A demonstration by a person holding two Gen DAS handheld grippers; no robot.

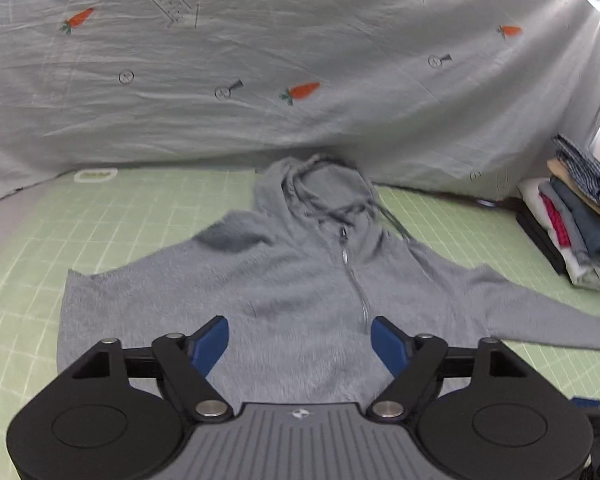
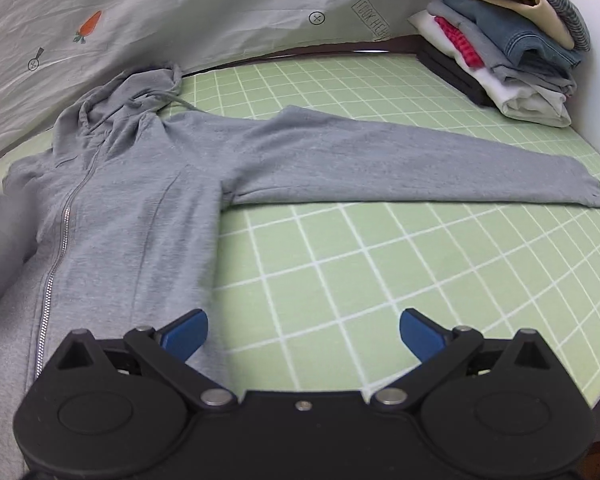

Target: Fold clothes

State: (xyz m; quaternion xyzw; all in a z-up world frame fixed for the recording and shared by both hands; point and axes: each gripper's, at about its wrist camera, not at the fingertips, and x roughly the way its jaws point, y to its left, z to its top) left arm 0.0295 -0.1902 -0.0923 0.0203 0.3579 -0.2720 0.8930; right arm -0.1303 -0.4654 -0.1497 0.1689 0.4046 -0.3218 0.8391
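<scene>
Plainly, the right tool (image 2: 303,334) hung with its blue pads spread wide and nothing between them, its left pad over the hoodie's (image 2: 120,208) near right edge and its right pad over bare green grid mat (image 2: 380,280). From there the outstretched sleeve (image 2: 420,168) lay farther off and to the right, its long axis running left to right across the counter, shoulder on the left and cuff at the far right. That sleeve was the relation to judge by: it sat on the right tool's side, so that hand looked the nearer one for folding it inward. The left tool (image 1: 300,346) was likewise spread and empty, poised over the hoodie's lower front just left of the zipper (image 1: 354,276), the hood (image 1: 320,192) bunched at the far end against the carrot-print sheet (image 1: 260,60). A stack of folded clothes (image 2: 508,44) stood at the far right corner, well apart. The hoodie's other sleeve seemed already folded in, though motion blur made that hard to confirm; the hem was hidden beneath both tools.
</scene>
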